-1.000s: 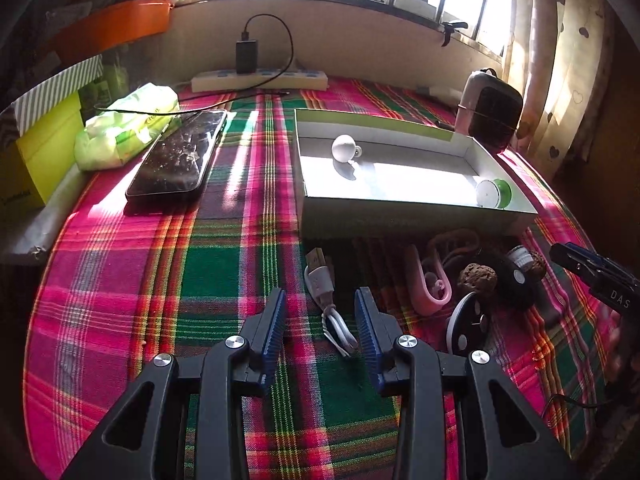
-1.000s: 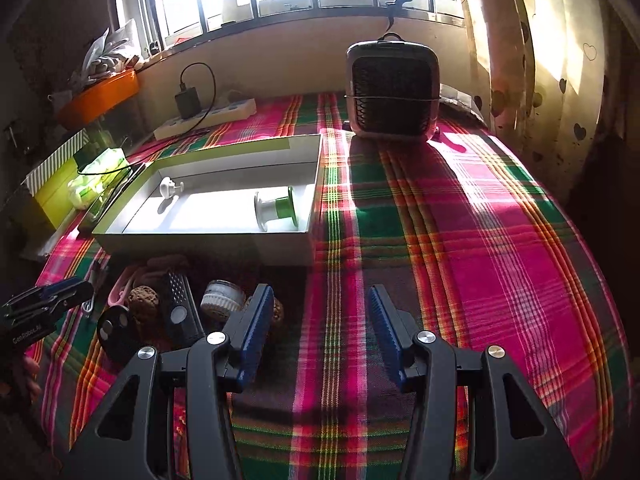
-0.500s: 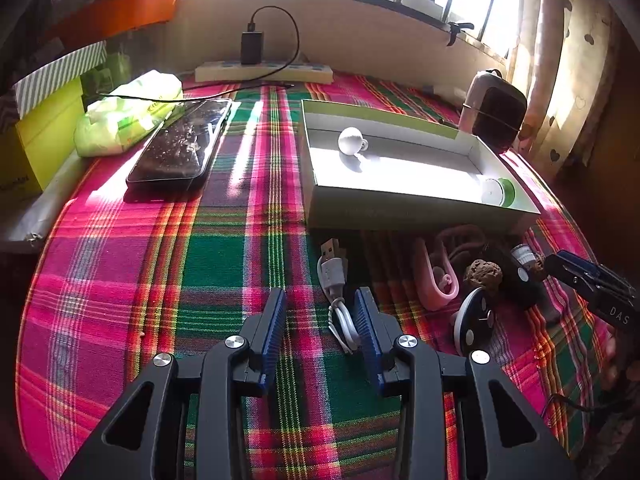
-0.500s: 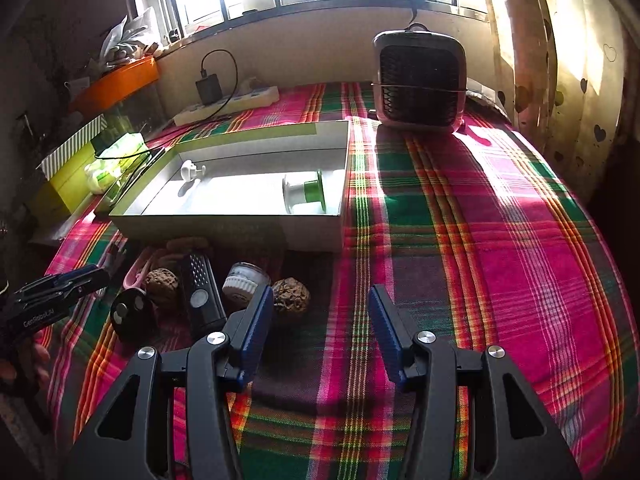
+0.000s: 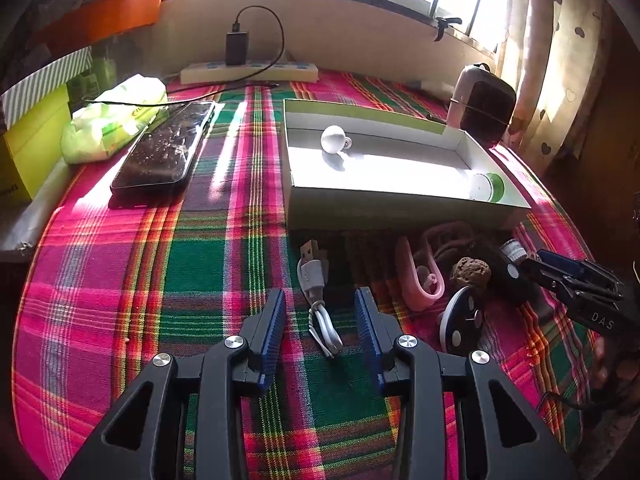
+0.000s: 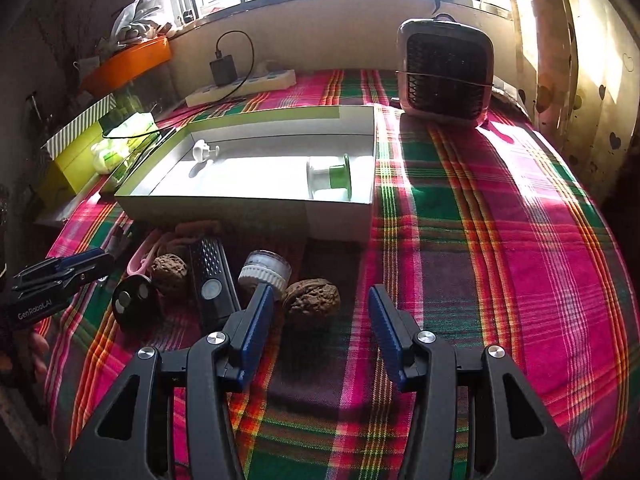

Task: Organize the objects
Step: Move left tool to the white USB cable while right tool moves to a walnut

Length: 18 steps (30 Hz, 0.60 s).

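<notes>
The white USB cable (image 5: 318,300) lies lengthwise between the left tongs (image 5: 320,320), plug end pointing toward the open box (image 5: 400,212); both left and right tongs (image 6: 320,316) stand apart, gripping nothing.

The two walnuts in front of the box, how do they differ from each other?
The right walnut sits nearest the right tool, just ahead of its open fingers; the left walnut lies further left, between the pink clip and the black remote. The right one looks larger and is fully in view, while the left one is hemmed in by neighbours. Both are brown, wrinkled, on the plaid cloth, outside the box.
</notes>
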Motion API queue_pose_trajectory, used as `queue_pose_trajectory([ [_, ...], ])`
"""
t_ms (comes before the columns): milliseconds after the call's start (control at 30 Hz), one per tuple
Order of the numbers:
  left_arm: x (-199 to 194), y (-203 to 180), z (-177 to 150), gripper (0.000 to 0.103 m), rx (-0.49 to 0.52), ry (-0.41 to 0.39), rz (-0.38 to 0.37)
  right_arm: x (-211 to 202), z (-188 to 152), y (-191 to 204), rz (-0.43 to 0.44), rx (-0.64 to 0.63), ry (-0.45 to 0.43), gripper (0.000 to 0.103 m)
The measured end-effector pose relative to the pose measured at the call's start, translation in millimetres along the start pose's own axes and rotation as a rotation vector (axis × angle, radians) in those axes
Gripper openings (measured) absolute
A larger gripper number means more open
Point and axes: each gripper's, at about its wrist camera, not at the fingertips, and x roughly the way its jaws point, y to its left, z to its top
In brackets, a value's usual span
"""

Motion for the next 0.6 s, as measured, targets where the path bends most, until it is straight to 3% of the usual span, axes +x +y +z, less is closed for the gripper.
queue_pose_trajectory([
  [467,1.8,-2.1,2.2,0.034,0.009,0.000,0.002,4.3,0.5,-1.1,-0.010,0.004,0.021,0.050],
  [600,2.4,0.6,2.7,0.028,-0.005,-0.002,0.005,4.3,0.7,-1.4,-0.007,0.006,0.020,0.050],
])
